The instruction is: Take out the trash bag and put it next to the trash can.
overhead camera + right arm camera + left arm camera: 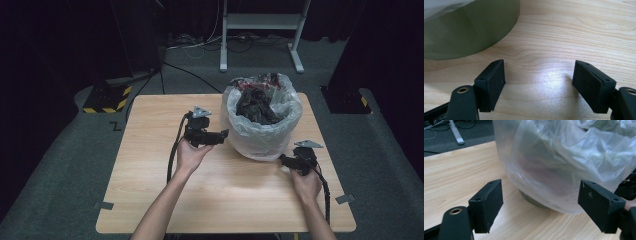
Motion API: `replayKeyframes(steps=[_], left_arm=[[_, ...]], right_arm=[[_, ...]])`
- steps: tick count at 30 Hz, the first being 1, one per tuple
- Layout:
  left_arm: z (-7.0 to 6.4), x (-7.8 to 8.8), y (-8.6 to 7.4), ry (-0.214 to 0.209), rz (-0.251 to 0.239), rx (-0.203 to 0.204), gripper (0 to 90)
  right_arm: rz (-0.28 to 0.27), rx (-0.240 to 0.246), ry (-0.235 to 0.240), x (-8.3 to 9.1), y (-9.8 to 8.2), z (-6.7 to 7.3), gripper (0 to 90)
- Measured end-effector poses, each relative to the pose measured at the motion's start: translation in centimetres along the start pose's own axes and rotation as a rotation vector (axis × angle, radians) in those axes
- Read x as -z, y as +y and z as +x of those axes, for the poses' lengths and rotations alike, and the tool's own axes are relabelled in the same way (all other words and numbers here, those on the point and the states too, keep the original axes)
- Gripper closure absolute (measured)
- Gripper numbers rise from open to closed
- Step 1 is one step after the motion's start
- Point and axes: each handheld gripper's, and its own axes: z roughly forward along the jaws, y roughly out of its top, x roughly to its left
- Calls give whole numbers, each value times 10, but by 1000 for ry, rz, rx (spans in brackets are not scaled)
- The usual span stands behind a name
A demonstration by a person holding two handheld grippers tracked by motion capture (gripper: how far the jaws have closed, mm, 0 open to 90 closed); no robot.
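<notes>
A green bin (260,145) lined with a clear plastic bag (280,107) stands on the right half of the wooden table (150,200). Dark crumpled material (256,106) with a bit of red fills it. My left gripper (222,135) is open beside the bag's left side, pointing at it. In the left gripper view the bag (564,160) bulges just beyond the open gripper (540,192), with the bin's base (531,200) under it. My right gripper (284,160) is low by the bin's front right. It is open (539,70) over bare wood, the bin wall (469,30) close ahead to its left.
A white metal stand (260,22) and cables lie on the floor behind the table. A black-and-yellow striped base (107,97) sits at the back left. Tape tabs (103,205) (345,198) mark the table's front corners. The table's left half is bare wood.
</notes>
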Motion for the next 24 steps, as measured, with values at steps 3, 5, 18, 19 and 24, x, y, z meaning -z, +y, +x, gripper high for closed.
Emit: replayKeyframes(steps=[3, 5, 18, 19, 24], left_arm=[[-3, 1, 9, 2, -10, -5, 203], [-4, 1, 16, 4, -21, -10, 206], [-20, -9, 44, 35, -33, -43, 240], [-21, -9, 46, 40, -34, -42, 241], [-23, -12, 57, 73, -59, -42, 270]], right_arm=[[0, 0, 0, 0, 0, 0, 259], [0, 0, 0, 0, 0, 0, 260], [-1, 4, 4, 0, 0, 0, 260], [-1, 5, 4, 0, 0, 0, 260], [-1, 4, 5, 0, 0, 0, 259]])
